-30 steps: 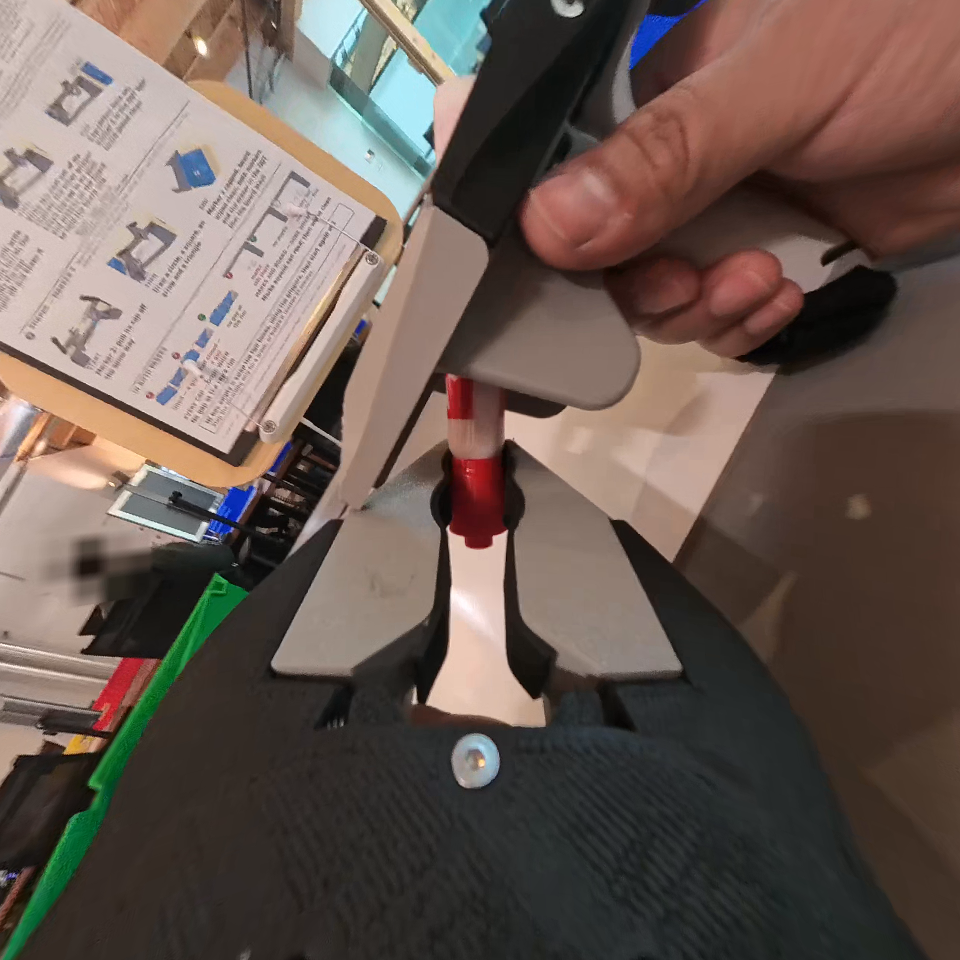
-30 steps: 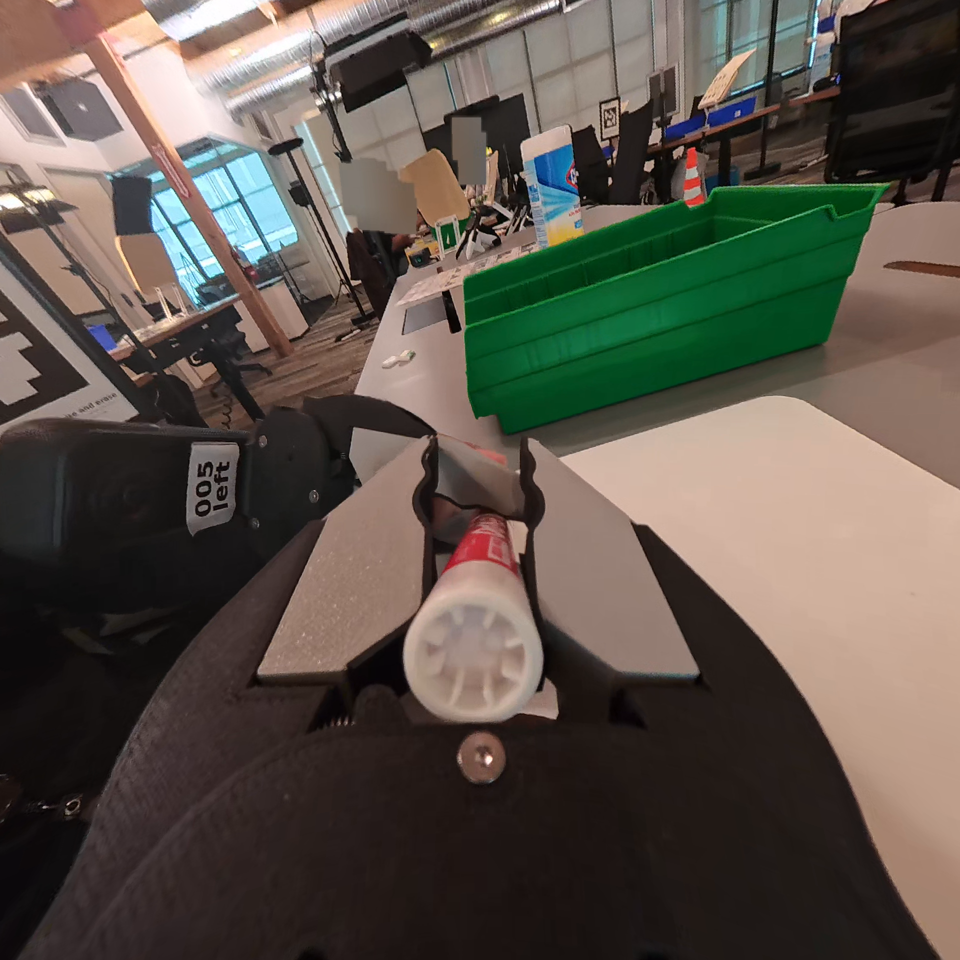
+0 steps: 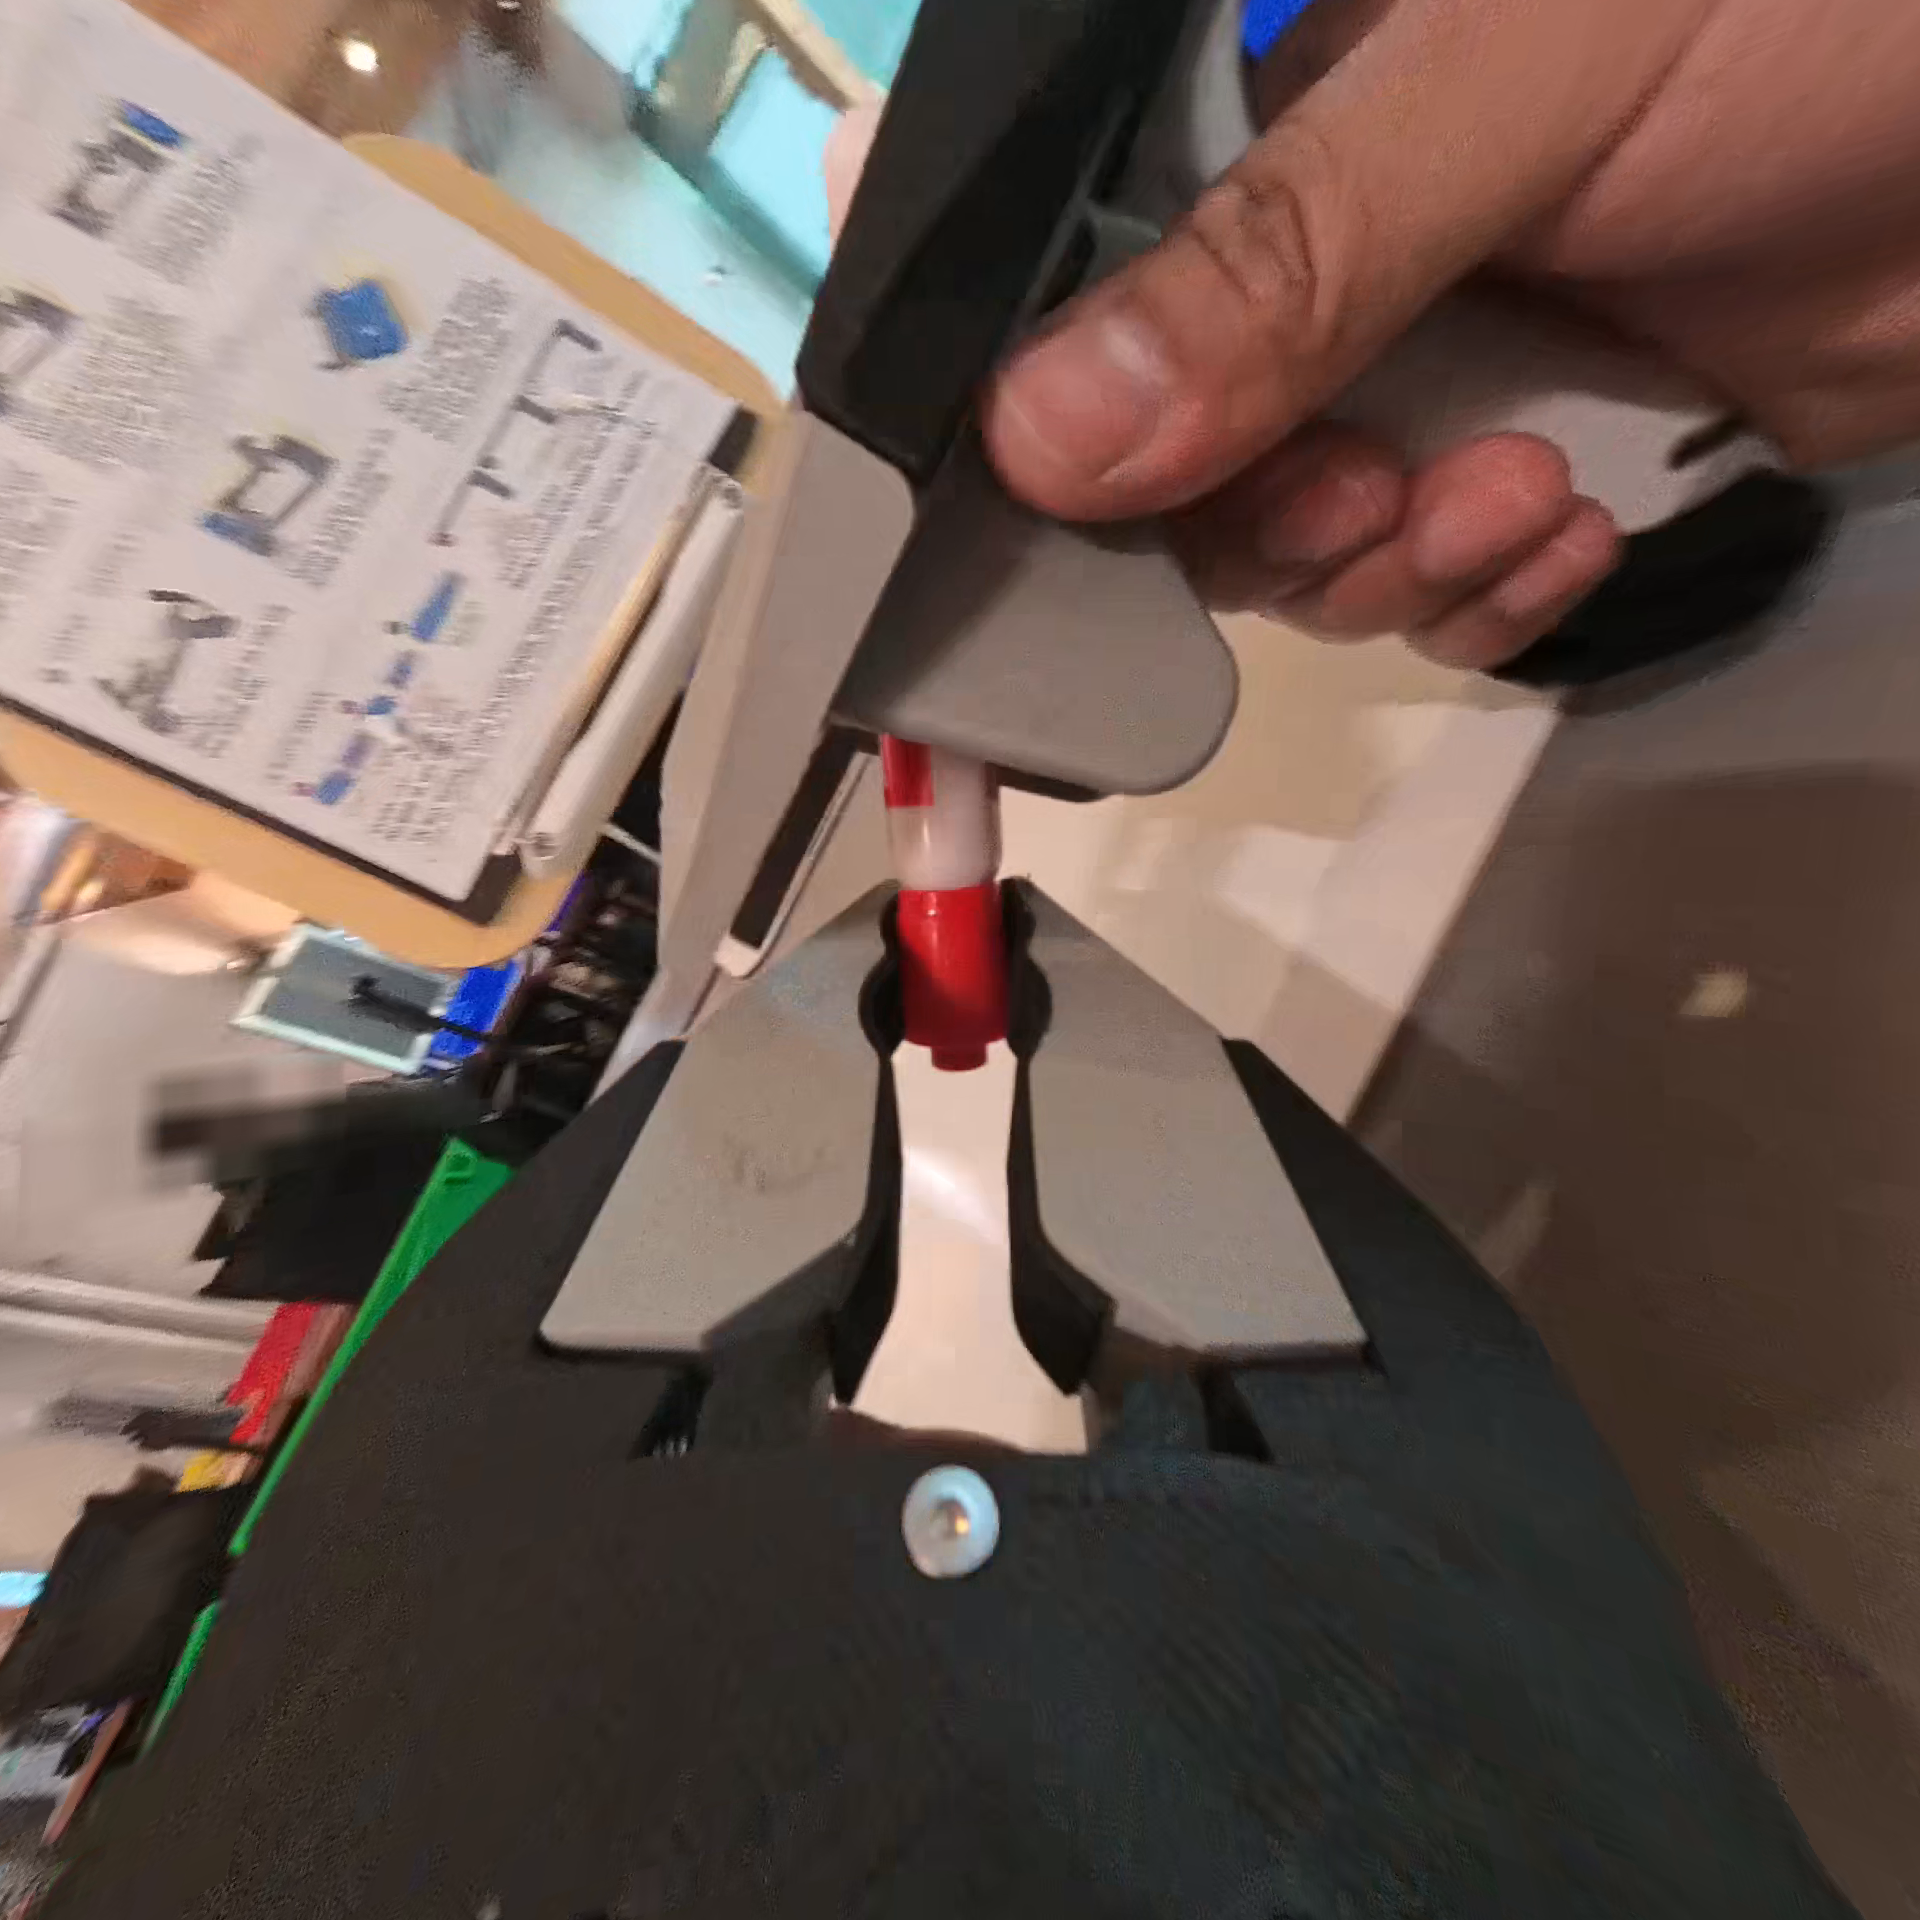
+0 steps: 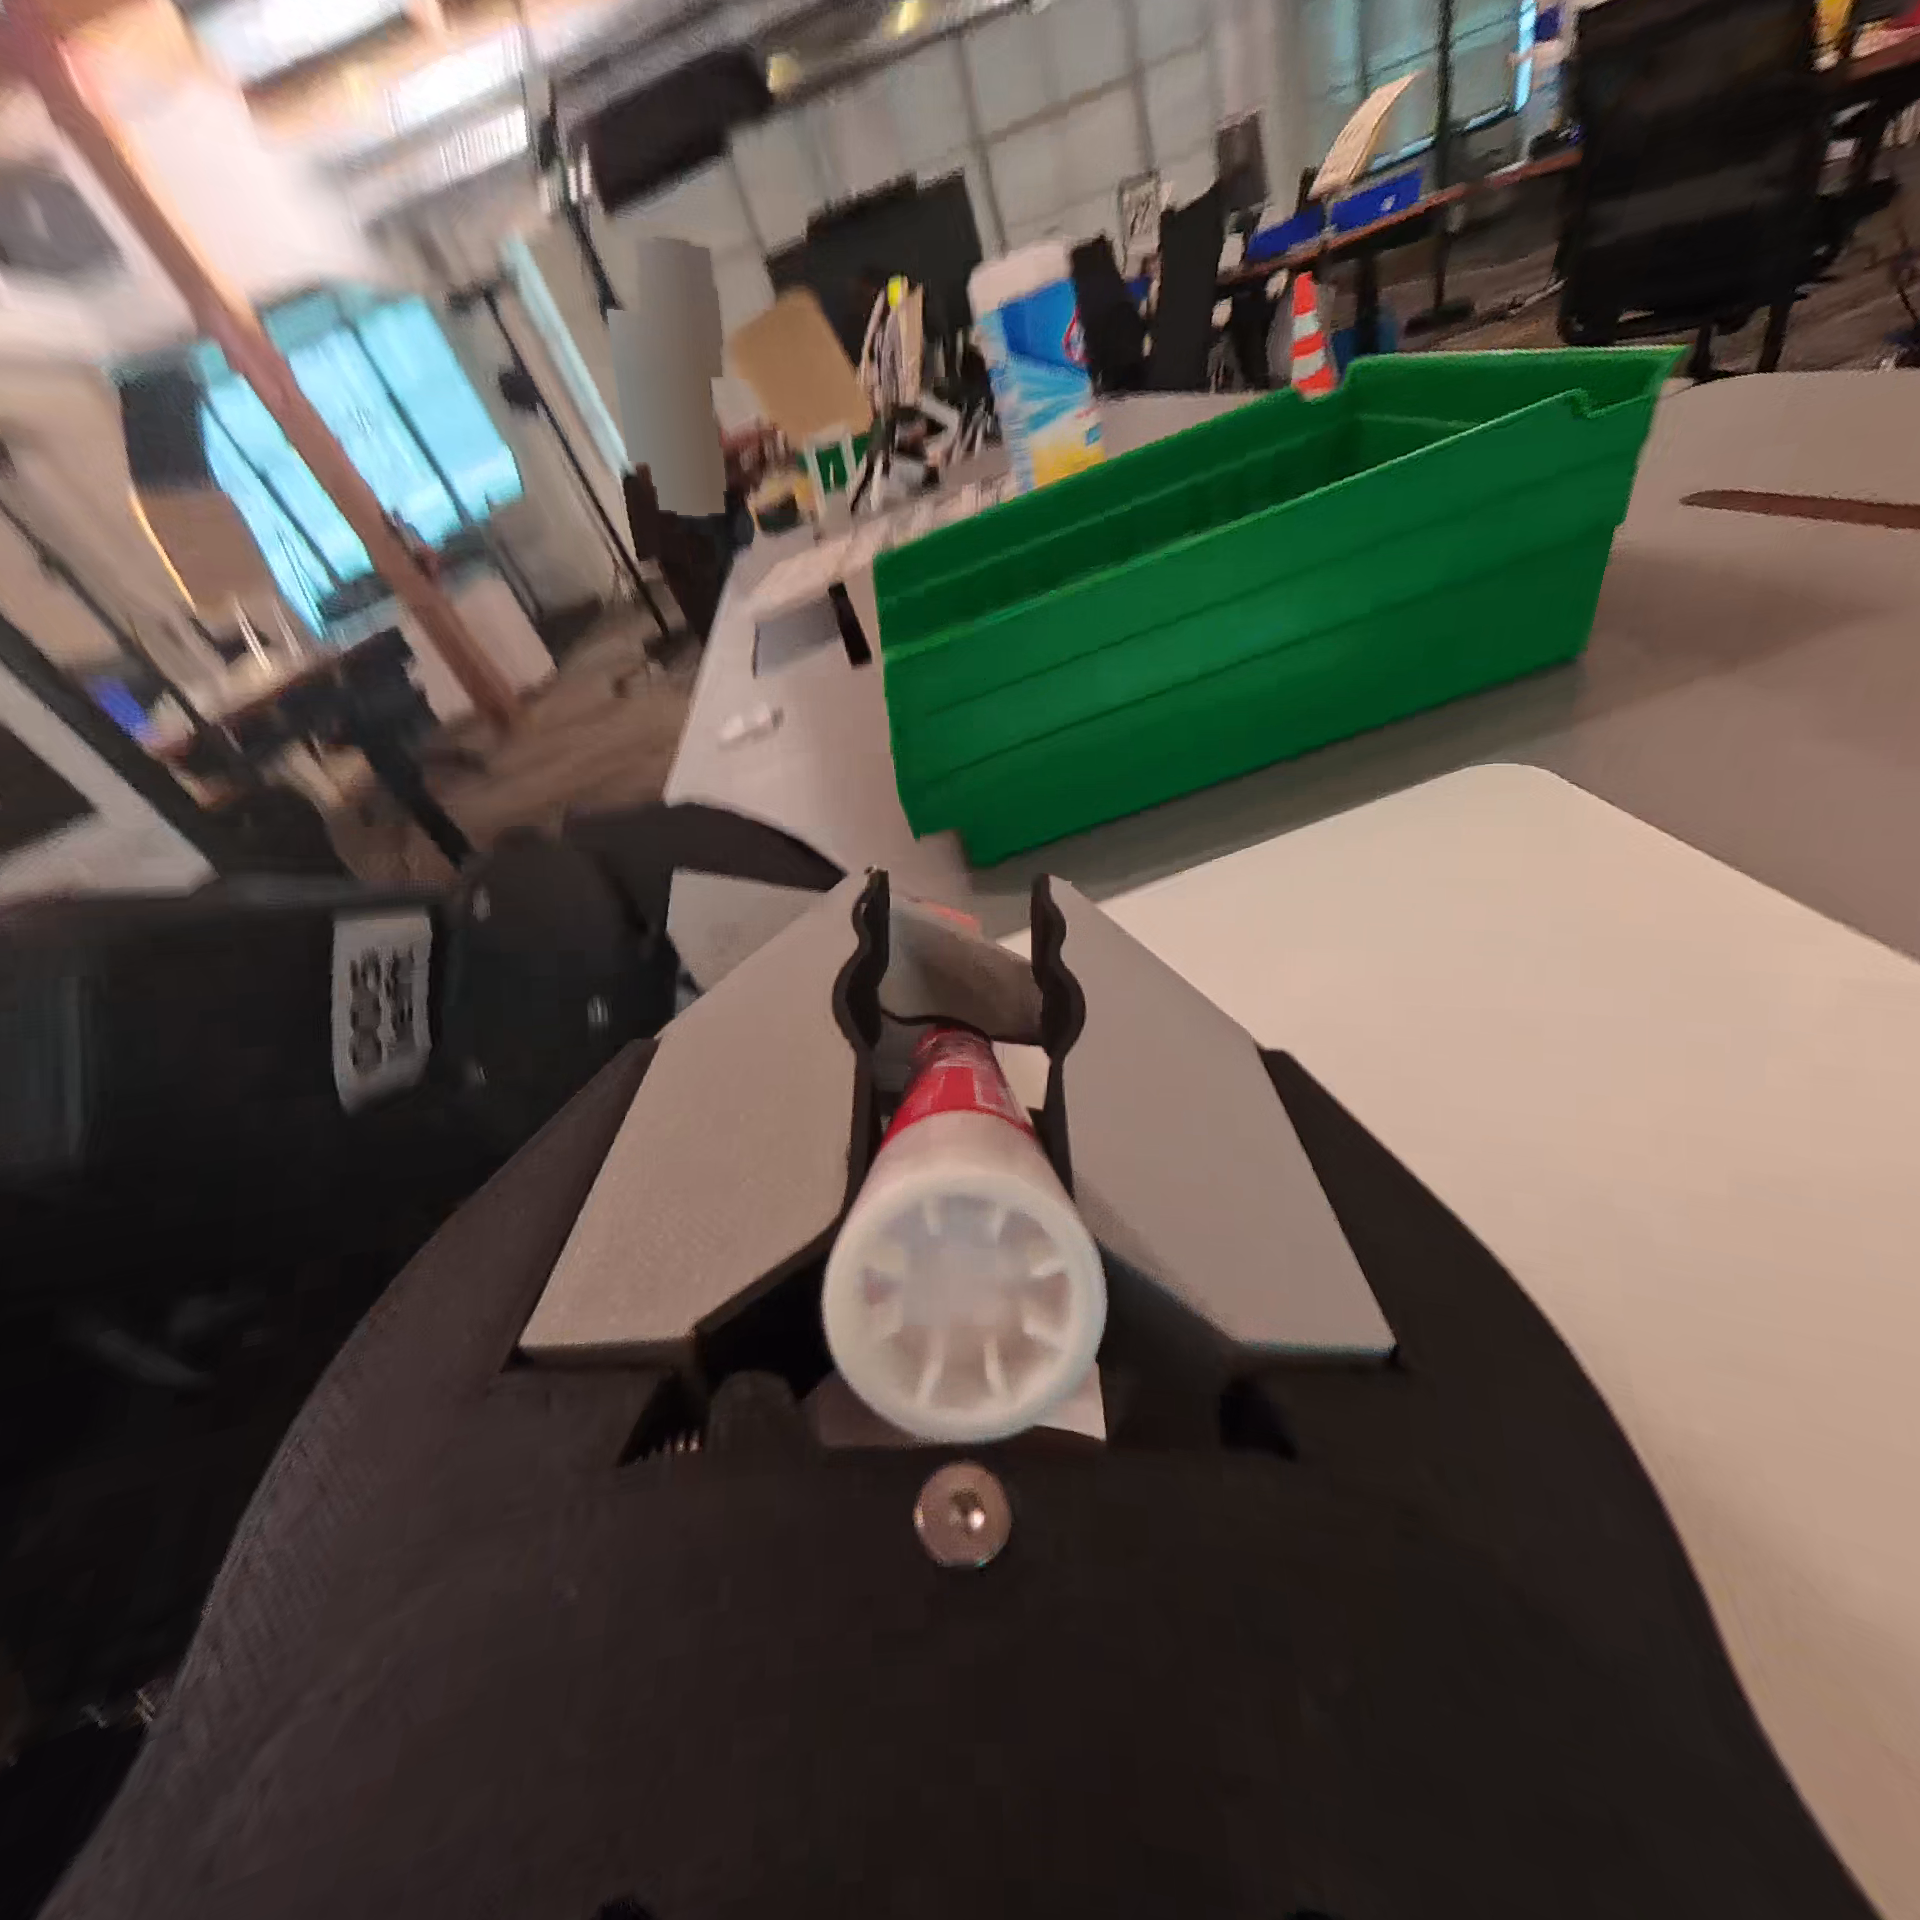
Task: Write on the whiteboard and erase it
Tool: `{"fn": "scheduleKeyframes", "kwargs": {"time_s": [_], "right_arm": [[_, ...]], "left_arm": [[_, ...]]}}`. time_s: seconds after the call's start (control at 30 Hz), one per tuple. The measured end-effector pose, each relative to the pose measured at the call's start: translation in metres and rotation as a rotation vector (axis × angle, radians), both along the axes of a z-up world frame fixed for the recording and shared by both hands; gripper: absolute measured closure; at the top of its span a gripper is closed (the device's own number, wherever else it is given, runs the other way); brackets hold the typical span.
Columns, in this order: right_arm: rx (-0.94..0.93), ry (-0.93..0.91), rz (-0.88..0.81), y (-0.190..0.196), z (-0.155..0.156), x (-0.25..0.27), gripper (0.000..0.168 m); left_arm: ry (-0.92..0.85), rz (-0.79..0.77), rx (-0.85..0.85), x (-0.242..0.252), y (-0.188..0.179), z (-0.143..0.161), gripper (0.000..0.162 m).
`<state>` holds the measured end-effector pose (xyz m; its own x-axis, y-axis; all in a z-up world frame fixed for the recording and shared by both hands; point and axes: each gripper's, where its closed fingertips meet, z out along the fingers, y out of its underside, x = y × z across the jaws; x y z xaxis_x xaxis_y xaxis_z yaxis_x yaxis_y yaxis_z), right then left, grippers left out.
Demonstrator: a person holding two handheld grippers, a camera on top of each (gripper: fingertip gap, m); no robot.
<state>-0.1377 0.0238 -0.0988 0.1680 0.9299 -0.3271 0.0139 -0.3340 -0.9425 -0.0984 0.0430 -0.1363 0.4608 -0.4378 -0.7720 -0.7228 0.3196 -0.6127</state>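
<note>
The left gripper (image 3: 951, 971) is clamped on the red cap (image 3: 953, 982) of a marker (image 4: 961, 1236), while the right gripper (image 4: 961, 977) is closed around the marker's white and red barrel, whose blunt white end faces the right wrist camera. In the left wrist view a hand (image 3: 1455, 343) at about 1 o'clock holds the right gripper's handle. The whiteboard (image 4: 1507, 1039) lies flat on the table at about 3 o'clock in the right wrist view, with a green bin (image 4: 1247, 623) just beyond it at about 1 o'clock.
</note>
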Motion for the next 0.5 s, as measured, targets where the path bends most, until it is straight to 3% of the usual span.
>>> {"fn": "scheduleKeyframes", "kwargs": {"time_s": [0.1,0.17,0.4,0.5], "right_arm": [[-0.115,0.118,-0.018,0.01,0.013,0.001,0.143],[-0.039,0.053,-0.006,0.005,0.011,-0.001,0.143],[0.178,-0.018,0.171,-0.035,0.017,-0.005,0.143],[0.246,0.023,0.31,-0.063,0.026,-0.007,0.144]], "left_arm": [[0.02,0.074,0.096,-0.005,0.007,0.012,0.149],[0.002,0.042,0.064,-0.004,0.003,0.009,0.149],[-0.299,-0.433,-0.548,0.017,-0.047,0.002,0.149],[-0.447,-0.707,-0.964,0.02,-0.086,0.01,0.149]]}}
